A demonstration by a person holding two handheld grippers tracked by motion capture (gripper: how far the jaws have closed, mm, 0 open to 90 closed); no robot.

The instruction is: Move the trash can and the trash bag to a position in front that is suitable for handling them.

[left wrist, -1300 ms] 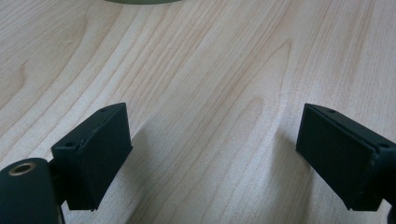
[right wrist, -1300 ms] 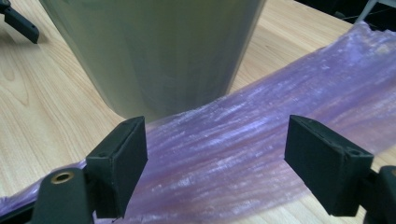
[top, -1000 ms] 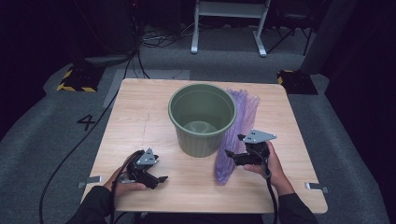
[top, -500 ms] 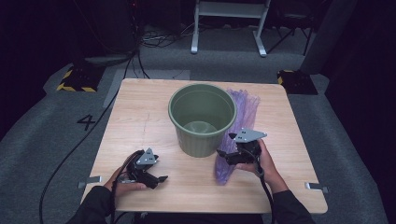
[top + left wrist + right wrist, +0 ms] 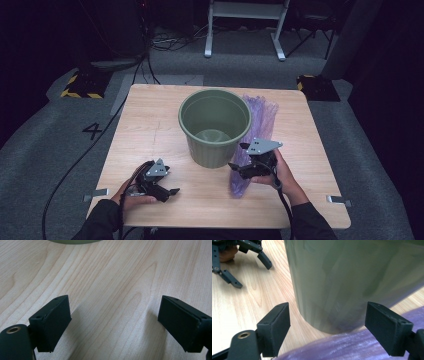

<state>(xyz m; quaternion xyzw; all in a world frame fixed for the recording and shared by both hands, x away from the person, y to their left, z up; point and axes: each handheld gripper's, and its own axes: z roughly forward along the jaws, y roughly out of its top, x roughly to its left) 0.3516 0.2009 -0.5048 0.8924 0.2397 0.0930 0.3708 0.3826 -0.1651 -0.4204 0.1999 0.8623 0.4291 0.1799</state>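
Observation:
A green plastic bucket [image 5: 215,125] stands upright and empty at the middle of the wooden table [image 5: 150,120]. To its right lies a long purple plastic bag [image 5: 257,135], flat along the tabletop. My right gripper [image 5: 236,167] hovers open over the near end of that bag, pointing left at the bucket's base; the bucket wall [image 5: 352,280] and the purple bag [image 5: 342,347] lie between its jaws. My left gripper [image 5: 172,192] rests open near the table's front left, with bare wood between its jaws [image 5: 115,322].
The table's front edge is close behind both hands. Bare wood stretches left of the bucket. Cables [image 5: 75,165] trail off the table's left side onto the grey floor. A white metal stand [image 5: 245,30] is behind the table.
My right gripper has slid left along the purple bag toward the bucket's base. The left gripper has stayed where it was.

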